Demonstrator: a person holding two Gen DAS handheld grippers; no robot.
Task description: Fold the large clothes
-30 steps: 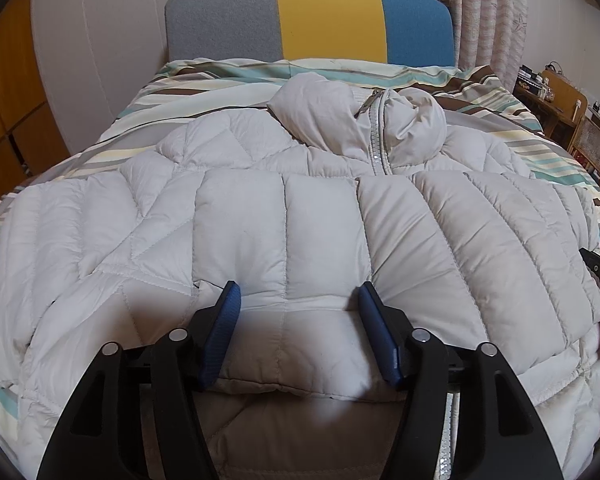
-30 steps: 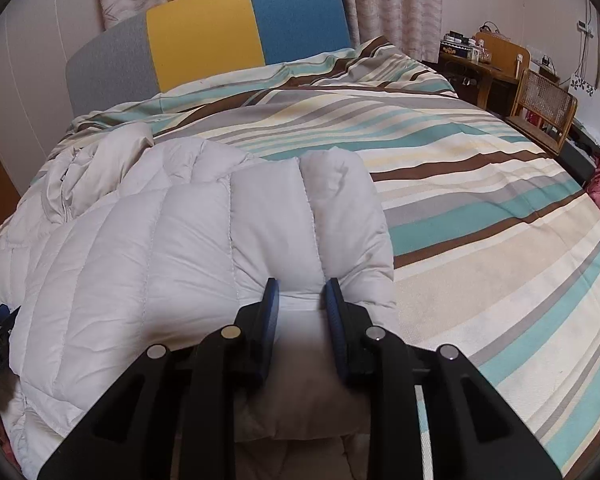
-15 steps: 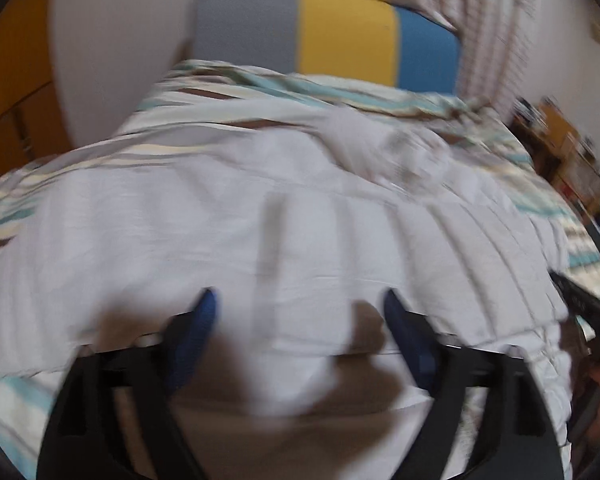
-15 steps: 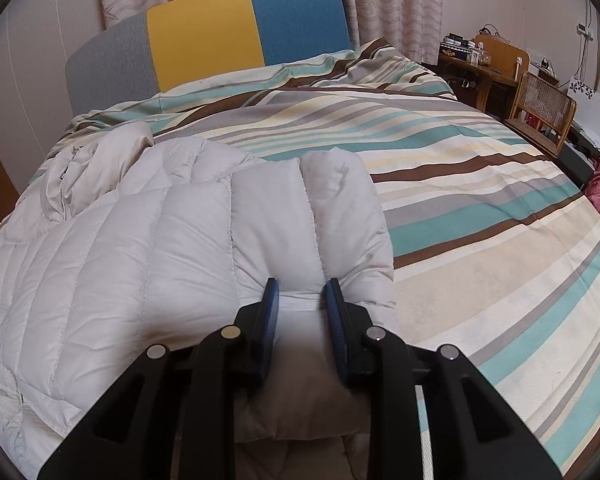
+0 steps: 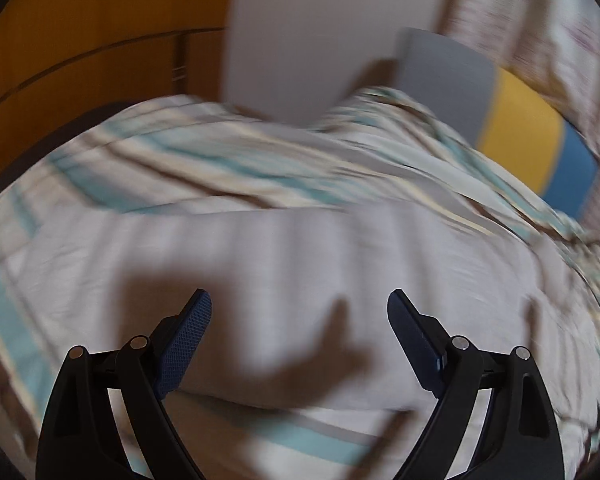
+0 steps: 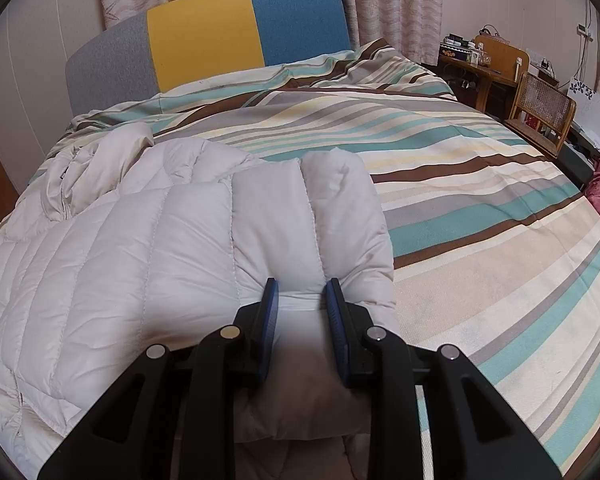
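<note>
Bedroom, striped duvet (image 6: 480, 216) as work surface; grey, yellow and blue headboard (image 6: 204, 32) taken as landmark. Pale quilted down jacket (image 6: 148, 248) lies spread on the duvet at the end away from the headboard, collar and zip toward it.

Right gripper (image 6: 302, 298): jaws nearly together, pinching a padded fold at the jacket's near edge, on its outer panel beside bare duvet.

Left gripper (image 5: 300, 336): jaws wide apart, nothing between the pads. Left view is smeared; the jacket (image 5: 300, 264) shows below and ahead of the fingers, with duvet stripes running up toward the headboard (image 5: 500, 120) at upper right. Whether the pads touch fabric, cannot tell.

Judgement: step in hand looks like finding a second hold on the near hem. Best done by bringing the free gripper onto the hem opposite the pinched corner, biting deep into the padding, both layers, since slick puffy fabric slips. Keep the pinched corner steady meanwhile.
</note>
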